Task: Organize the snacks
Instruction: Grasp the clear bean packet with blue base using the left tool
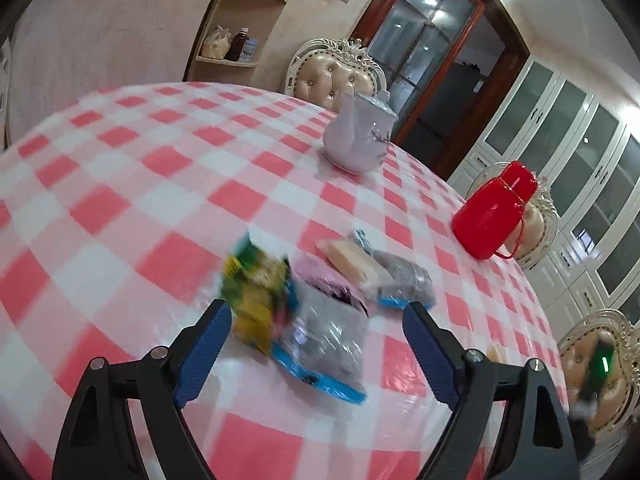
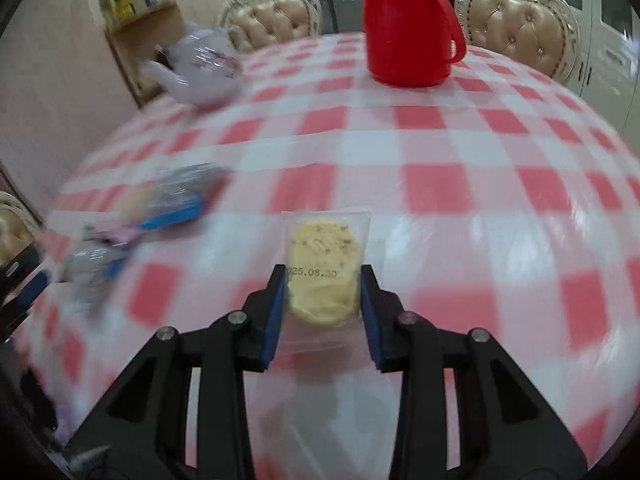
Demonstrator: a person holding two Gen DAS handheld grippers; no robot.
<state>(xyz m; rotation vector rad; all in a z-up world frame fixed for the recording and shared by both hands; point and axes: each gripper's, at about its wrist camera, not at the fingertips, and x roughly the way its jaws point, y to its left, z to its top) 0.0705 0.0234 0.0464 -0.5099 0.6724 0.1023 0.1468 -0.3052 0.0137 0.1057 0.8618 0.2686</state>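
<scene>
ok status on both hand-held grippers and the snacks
Left hand-held gripper open over snack pile. Right hand-held gripper shut on cookie packet. Red jug well behind, nothing blocking.

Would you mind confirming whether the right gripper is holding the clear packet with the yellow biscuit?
Yes, the right gripper has both blue fingers pressed against the sides of the biscuit packet.

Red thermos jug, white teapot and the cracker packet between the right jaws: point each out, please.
Red thermos jug (image 2: 404, 36), right wrist view, middle of its body.
White teapot (image 1: 358, 140), left wrist view, its belly.
Cracker packet (image 2: 324, 256), right wrist view, on the round cracker above the printed date.
</scene>
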